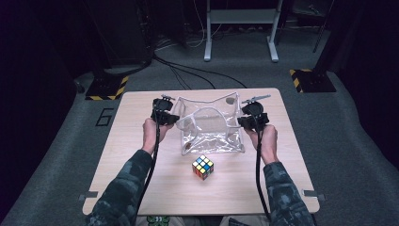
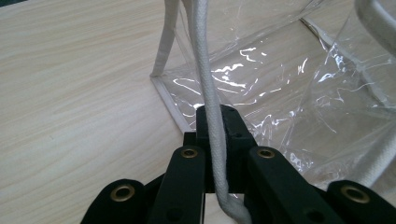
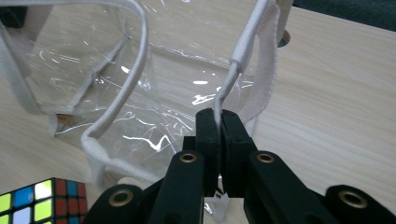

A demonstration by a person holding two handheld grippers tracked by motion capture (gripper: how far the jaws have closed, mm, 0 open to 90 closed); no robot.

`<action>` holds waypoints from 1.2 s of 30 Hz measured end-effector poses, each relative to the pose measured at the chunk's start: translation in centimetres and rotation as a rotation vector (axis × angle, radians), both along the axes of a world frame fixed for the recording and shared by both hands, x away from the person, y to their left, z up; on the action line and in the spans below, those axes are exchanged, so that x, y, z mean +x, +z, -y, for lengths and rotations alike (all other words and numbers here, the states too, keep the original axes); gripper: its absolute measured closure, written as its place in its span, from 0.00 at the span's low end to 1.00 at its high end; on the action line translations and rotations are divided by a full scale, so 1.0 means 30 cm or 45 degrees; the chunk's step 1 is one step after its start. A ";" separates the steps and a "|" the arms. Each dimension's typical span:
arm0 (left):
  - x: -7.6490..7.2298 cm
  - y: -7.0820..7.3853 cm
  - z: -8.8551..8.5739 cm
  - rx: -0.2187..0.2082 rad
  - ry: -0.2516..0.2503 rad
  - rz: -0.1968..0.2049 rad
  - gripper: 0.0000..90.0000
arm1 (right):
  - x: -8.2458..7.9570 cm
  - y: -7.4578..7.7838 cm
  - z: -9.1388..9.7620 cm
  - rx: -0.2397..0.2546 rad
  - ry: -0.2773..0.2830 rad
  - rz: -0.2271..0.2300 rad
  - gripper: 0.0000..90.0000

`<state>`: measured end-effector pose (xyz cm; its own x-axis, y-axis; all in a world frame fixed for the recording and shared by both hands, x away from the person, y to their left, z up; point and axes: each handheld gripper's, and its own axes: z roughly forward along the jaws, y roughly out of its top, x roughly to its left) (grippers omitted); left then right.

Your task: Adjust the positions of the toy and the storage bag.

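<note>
Grippers are clamped on opposite sides of a clear plastic bag (image 1: pixel 210 127) that stands open on the wooden table (image 1: pixel 136 155), past the centre toward the far edge. The left gripper (image 1: pixel 175 118) is seen at the bag's left side in the high view, held by the person's left hand (image 1: pixel 153 132). In the left gripper view its jaws are pressed together on a white cord (image 2: pixel 209 93) that runs up along the bag's corner; the cord passes between the pads and out below. The right gripper (image 1: pixel 241 121) is seen at the bag's right side, held by the right hand (image 1: pixel 267 141). In the right gripper view its jaws are closed tight on the thin white edge trim (image 3: pixel 226 88) of the bag, just below a fabric binding loop (image 3: pixel 261 56). A white handle strap (image 3: pixel 135 60) is arched over the bag's open mouth. A multicoloured puzzle cube (image 1: pixel 203 167) is set on the table just in front of the bag, near it but not touching. Black cables (image 1: pixel 153 155) are trailed from both grippers toward the person along the camouflage sleeves (image 1: pixel 124 188).
</note>
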<state>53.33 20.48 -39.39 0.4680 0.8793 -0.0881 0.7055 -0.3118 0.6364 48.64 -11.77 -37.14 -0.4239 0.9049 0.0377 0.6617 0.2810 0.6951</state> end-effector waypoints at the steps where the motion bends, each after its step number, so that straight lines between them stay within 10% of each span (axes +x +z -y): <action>1: 0.000 0.001 -0.005 0.001 -0.003 -0.001 0.98 | -0.001 0.006 0.007 -0.024 -0.005 0.008 0.98; 17: 0.015 0.026 -0.119 -0.022 -0.017 -0.038 0.99 | 0.005 0.031 0.113 0.004 -0.070 0.002 0.98; 36: 0.084 0.084 -0.166 0.037 -0.024 -0.052 0.99 | 0.021 0.069 0.071 0.014 -0.033 0.029 0.98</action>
